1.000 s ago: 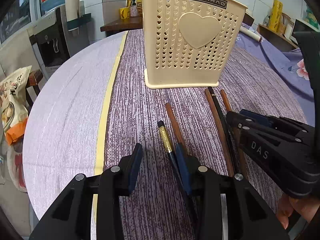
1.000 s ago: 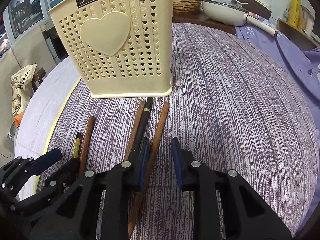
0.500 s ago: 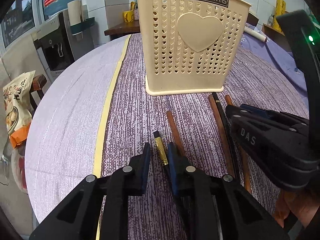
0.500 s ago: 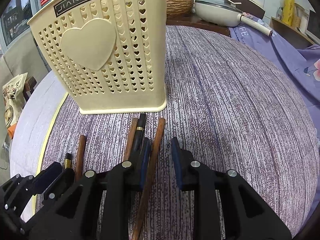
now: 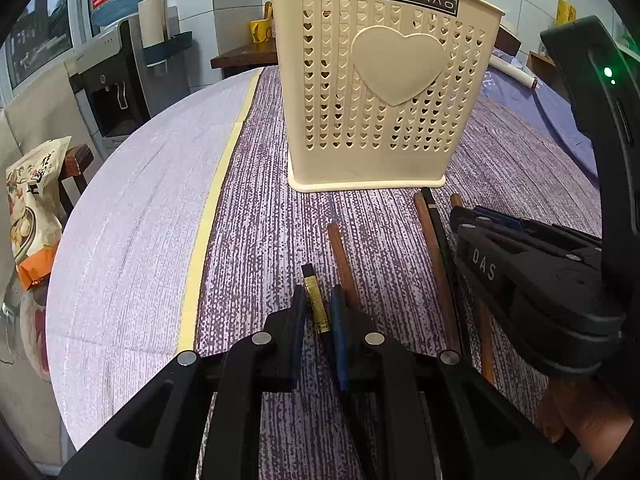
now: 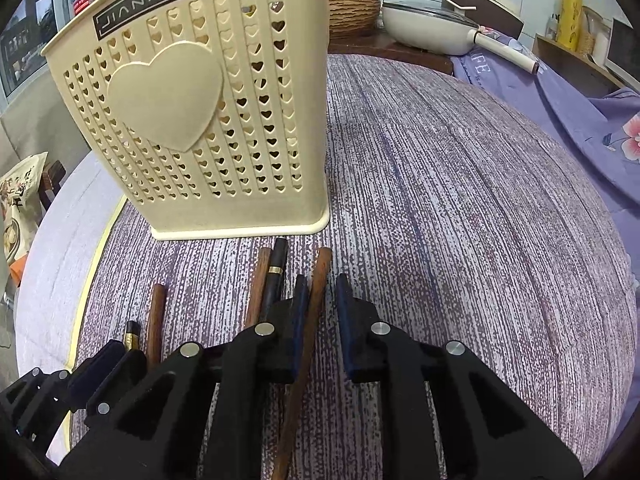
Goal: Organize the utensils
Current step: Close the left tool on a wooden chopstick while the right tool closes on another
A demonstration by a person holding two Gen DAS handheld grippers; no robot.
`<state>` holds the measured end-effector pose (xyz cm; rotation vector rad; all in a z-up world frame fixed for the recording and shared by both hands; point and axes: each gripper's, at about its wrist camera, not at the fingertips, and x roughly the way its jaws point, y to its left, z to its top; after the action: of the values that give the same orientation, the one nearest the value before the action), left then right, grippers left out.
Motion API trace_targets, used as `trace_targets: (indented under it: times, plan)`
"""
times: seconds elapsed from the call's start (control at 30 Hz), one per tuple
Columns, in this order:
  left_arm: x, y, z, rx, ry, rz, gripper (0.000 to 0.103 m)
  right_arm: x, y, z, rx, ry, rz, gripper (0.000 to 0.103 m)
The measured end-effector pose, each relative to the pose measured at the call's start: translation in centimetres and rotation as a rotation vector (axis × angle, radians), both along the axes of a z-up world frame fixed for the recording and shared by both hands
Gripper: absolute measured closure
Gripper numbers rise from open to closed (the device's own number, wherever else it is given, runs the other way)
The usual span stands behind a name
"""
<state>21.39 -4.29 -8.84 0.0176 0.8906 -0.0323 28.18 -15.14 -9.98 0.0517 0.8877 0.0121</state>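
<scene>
A cream perforated utensil holder point(image 5: 380, 92) with a heart stands upright on the purple striped tablecloth; it also shows in the right wrist view point(image 6: 192, 120). Several chopsticks lie in front of it. My left gripper point(image 5: 318, 308) is shut on a black chopstick with a gold band point(image 5: 316, 304), low at the cloth; a brown chopstick point(image 5: 342, 258) lies just right of it. My right gripper point(image 6: 322, 300) is open, its jaws either side of a brown chopstick point(image 6: 316, 292) on the cloth. A brown point(image 6: 258, 284) and a black chopstick point(image 6: 276, 272) lie to its left.
The round table's left part is pale lilac, with a yellow stripe point(image 5: 208, 216). A white pan point(image 6: 432, 24) and a wicker basket point(image 6: 352, 12) sit beyond the table. A water dispenser point(image 5: 116, 80) and a snack bag point(image 5: 30, 200) stand to the left, a purple floral cloth point(image 6: 580, 120) to the right.
My left gripper has closed from wide open onto the gold-banded black chopstick. My right gripper has moved forward along the brown chopstick toward the holder, still open.
</scene>
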Motion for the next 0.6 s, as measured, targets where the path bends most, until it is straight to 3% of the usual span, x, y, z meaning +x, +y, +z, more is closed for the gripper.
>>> trace_targets:
  times: [0.6]
  plan:
    - [-0.07,-0.48,0.07,-0.008,0.004,-0.012,0.095,0.04,-0.43,0.00,0.029,-0.002,-0.011,0.093]
